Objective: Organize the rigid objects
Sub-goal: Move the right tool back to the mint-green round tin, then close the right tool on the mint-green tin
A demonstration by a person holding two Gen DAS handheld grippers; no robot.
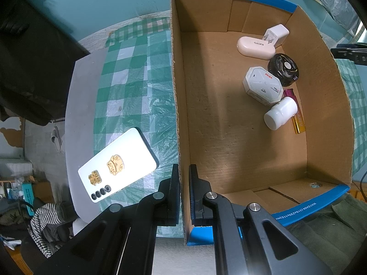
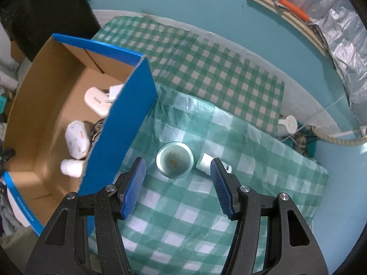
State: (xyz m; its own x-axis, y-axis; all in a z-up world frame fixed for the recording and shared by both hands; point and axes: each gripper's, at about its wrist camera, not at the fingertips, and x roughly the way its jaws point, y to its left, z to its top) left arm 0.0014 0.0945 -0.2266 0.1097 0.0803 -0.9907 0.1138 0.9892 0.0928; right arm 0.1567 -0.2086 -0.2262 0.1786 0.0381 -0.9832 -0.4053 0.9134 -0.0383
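Left wrist view: my left gripper (image 1: pixel 184 194) is pinched tight on the left wall of the cardboard box (image 1: pixel 176 119), one pad outside, one inside, near corner. Box is open-topped, brown inside, blue outside.

Contents, all bunched along the right wall:
- white charger plug (image 1: pixel 276 34) at the far end, prongs facing the near-left
- pinkish-white KINYO case (image 1: pixel 255 47) touching the plug, long axis running left-right
- black round puck (image 1: pixel 284 68) just nearer than that
- white octagonal PASA box (image 1: pixel 263 85) against the puck, lying flat
- white bottle (image 1: pixel 280 113) on its side, cap end toward the near-left, long axis diagonal
- magenta-and-gold stick (image 1: pixel 297 116) under/behind the bottle, lying along the right wall

Rest of the box floor is bare cardboard. Outside, left of the box on the checked cloth (image 1: pixel 135 73): white phone (image 1: pixel 118 165) face down, gold stickers on its back, camera end near-left, long axis diagonal.

Right wrist view: my right gripper (image 2: pixel 177 183) is about half open, nothing between the pads, hanging over the cloth right of the box. Below it sits a round clear dish (image 2: pixel 174 159) with brownish specks inside, upright. Just right of the dish is a small white bottle (image 2: pixel 206 162) on its side, partly hidden by my right finger (image 2: pixel 221 183); long axis runs far-left to near-right, and I can't tell which end is the cap.
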